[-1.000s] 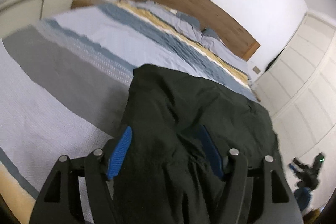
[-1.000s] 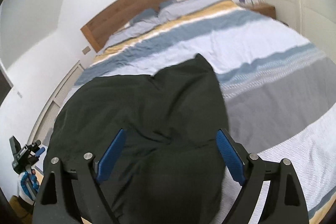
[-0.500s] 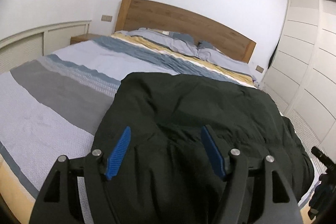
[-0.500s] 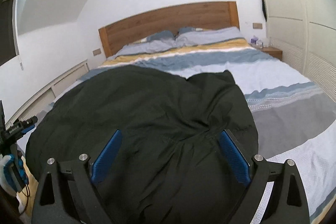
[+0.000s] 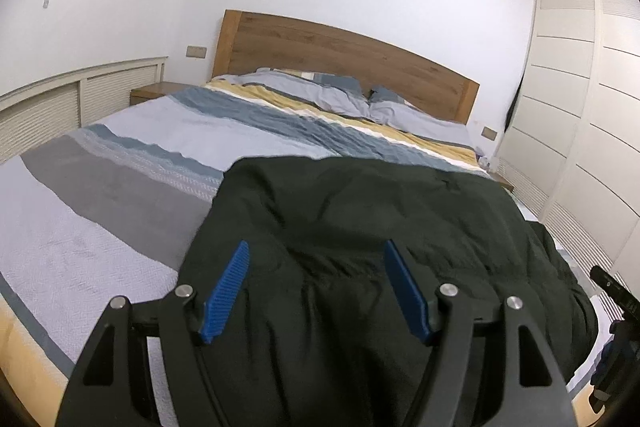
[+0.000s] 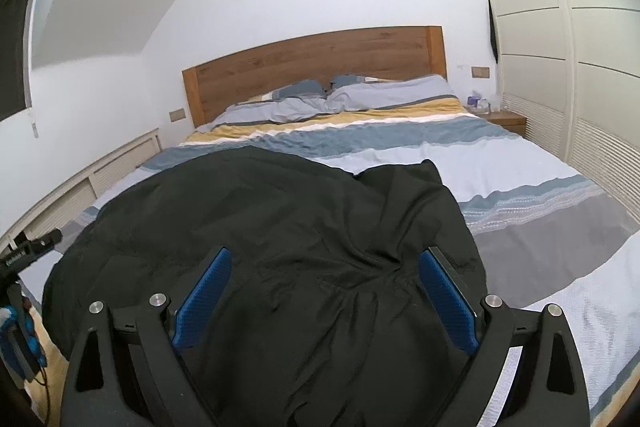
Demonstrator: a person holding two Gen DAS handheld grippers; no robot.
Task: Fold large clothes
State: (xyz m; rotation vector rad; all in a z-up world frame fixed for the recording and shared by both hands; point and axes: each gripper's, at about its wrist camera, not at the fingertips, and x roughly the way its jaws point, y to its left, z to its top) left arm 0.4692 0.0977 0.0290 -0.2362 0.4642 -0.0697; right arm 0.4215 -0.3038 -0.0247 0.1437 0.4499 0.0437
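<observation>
Both grippers have swung level since a second ago, so the wooden headboard (image 5: 344,63) now sits straight. Left gripper (image 5: 316,267) gapes over the dark garment (image 5: 360,211), pads clear of the cloth; right gripper (image 6: 324,275) has just been opening wider, garment beneath, nothing pinched. That garment lies spread at the bed's foot, bare striped duvet (image 6: 500,163) beyond it and alongside

Black garment (image 5: 360,219) on grey, blue, yellow and white striped bedspread (image 5: 120,187); brown wooden headboard (image 5: 340,55)
</observation>
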